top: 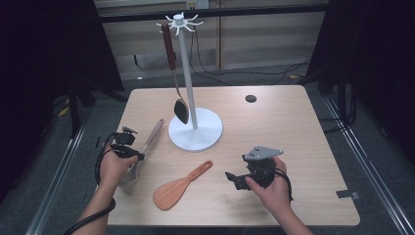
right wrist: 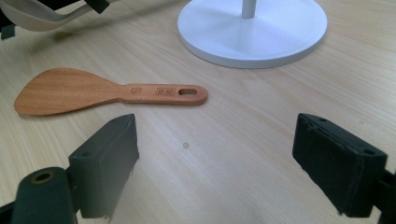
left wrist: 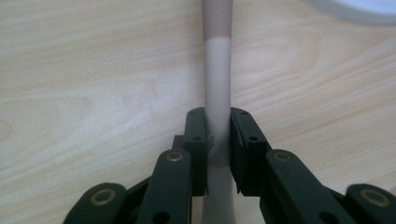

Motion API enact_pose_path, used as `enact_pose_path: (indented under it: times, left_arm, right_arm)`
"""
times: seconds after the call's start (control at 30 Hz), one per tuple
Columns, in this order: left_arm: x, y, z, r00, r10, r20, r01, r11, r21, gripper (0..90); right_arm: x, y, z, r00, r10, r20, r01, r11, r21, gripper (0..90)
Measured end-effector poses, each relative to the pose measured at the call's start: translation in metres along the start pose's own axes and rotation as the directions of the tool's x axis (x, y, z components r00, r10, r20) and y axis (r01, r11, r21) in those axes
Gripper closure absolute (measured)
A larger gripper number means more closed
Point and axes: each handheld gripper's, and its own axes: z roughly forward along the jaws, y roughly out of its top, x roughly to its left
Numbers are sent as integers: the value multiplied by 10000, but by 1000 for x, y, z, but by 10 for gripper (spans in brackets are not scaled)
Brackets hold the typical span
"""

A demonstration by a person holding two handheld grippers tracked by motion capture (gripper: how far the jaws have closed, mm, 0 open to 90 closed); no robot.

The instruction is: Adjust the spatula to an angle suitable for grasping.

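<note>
Beside the white rack (top: 195, 128) on the surface (top: 274, 122), I have my left hand-held gripper (top: 128, 147) clamped on the beige handle of a ladle (top: 150, 138), which lies on the wood just left of the rack's base. I judge this the pick-up step; next I must lift it and hook its end on a free peg at the rack's top, where a dark spoon (top: 174, 73) already hangs. My right hand-held gripper (right wrist: 215, 168) waits wide apart, holding nothing, near the wooden spatula (right wrist: 100, 91) in front of the rack.
</note>
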Motion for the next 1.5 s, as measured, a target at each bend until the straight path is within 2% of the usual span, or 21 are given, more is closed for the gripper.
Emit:
enact_pose_path:
  times: [0.13,0.2,0.27,0.5,0.53,0.67,0.7,0.83,0.9,0.93,1.0,1.07,1.1,1.17,1.27,1.3,1.4,1.47,1.5]
  left_arm:
    - [-1,0,-7,10000,4,57,0,9981,-618,782]
    - [-2,0,-7,9998,34,194,-27,9993,-368,781]
    - [-2,-1,-3,9998,183,128,-182,9998,-47,781]
    - [1,-5,14,9998,92,173,-105,9970,770,779]
    - [0,-6,17,9997,-44,227,26,9967,807,779]
    - [0,-3,20,9999,-14,146,-3,9934,1143,776]
    - [0,-2,21,9999,114,114,-128,9924,1224,775]
    - [-2,5,22,9997,243,79,-253,9844,1743,770]
    - [-3,8,23,9999,114,67,-124,9855,1694,769]
    - [-2,9,23,9998,188,31,-191,9841,1767,765]
    - [-3,13,24,10000,80,2,-79,9866,1632,760]
    - [-4,17,25,9999,152,46,-158,9828,1838,752]
    - [-4,19,25,9997,237,-66,-220,9820,1874,746]
    - [-6,22,26,9998,199,-101,-176,9811,1925,736]
    - [-8,26,31,9987,422,-282,-345,9719,2327,732]
    - [-9,27,32,9989,349,-306,-268,9720,2335,729]
    - [-12,31,34,9979,472,-438,-345,9662,2556,732]
    - [-13,34,35,9961,669,-571,-481,9578,2833,755]
    - [-14,35,36,9969,480,-616,-284,9578,2860,771]
  right_arm:
    - [0,0,0,10000,3,3,-3,10000,-17,136]
    - [0,0,0,10000,-2,5,2,10000,-11,136]
    - [0,0,0,10000,0,4,0,10000,16,136]
    - [1,0,0,10000,-11,-29,11,10000,17,136]
    - [0,0,0,10000,13,-57,-13,10000,15,136]
    - [-1,-1,1,10000,-6,-56,6,10000,46,135]
    - [-1,-1,1,10000,-15,-59,15,10000,38,136]
    - [0,0,1,10000,-3,-69,3,10000,42,135]
    - [0,0,1,10000,-7,-61,7,10000,59,135]
    - [0,0,1,10000,-4,-67,4,10000,62,135]
    - [0,0,1,10000,-9,-70,9,10000,44,135]
    - [-1,0,1,10000,-19,-71,19,10000,70,135]
    - [-1,-1,1,10000,-16,-73,17,10000,81,135]
    - [-1,-1,1,10000,-23,-75,24,10000,90,135]
    - [-1,-1,1,10000,-19,-70,20,10000,97,135]
    - [-1,-1,1,10000,-30,-61,31,10000,93,135]
    - [-2,-1,0,10000,-28,-45,29,10000,84,135]
    - [-2,-1,0,10000,-35,-49,36,10000,93,135]
    - [-2,-1,0,10000,-30,-50,31,9999,101,135]
